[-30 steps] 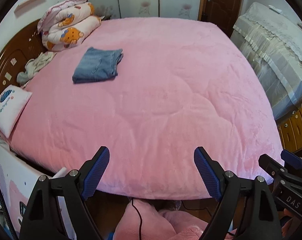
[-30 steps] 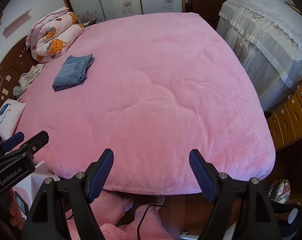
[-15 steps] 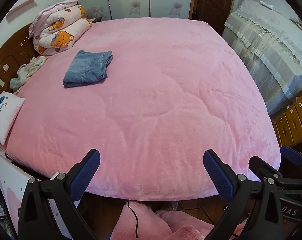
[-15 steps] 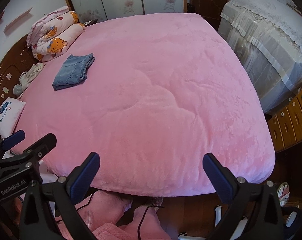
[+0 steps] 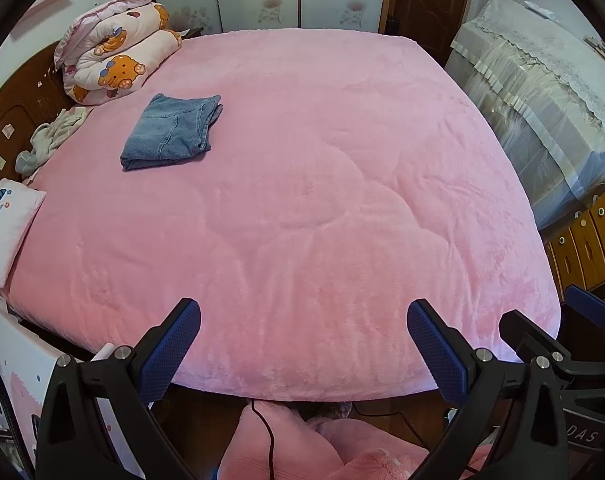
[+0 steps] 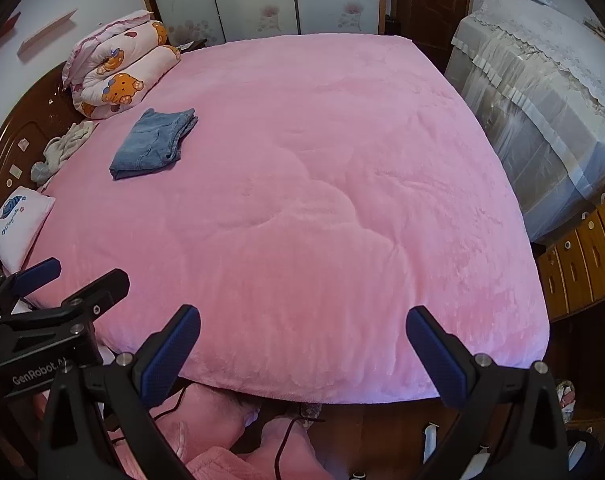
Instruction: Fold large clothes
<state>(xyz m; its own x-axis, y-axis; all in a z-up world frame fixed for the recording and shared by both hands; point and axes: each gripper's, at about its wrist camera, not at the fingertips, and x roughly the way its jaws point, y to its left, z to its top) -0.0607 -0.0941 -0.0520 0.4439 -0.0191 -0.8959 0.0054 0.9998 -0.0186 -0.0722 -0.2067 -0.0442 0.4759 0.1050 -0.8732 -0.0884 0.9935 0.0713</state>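
Folded blue jeans (image 5: 172,132) (image 6: 152,144) lie on the far left of a pink bed cover (image 5: 322,200) (image 6: 302,208). My left gripper (image 5: 302,340) hangs open above the bed's near edge, with nothing between its blue pads. My right gripper (image 6: 302,344) is open too, over the same edge, and holds nothing. Each gripper shows in the other's view: the right one (image 5: 550,336) at the lower right, the left one (image 6: 58,288) at the lower left. Both stand far from the jeans.
A rolled bear-print quilt (image 5: 114,48) and a small white pillow (image 5: 6,224) lie by the wooden headboard (image 5: 6,120), with a pale crumpled cloth (image 5: 50,140) between. A covered cabinet (image 5: 542,92) and wooden drawers (image 5: 586,244) stand right. Pink-clad legs (image 5: 286,444) show below.
Both grippers' jaws have spread wider than a second ago. The left view has shifted slightly, so the jeans sit a little lower in it; the right view is unchanged.
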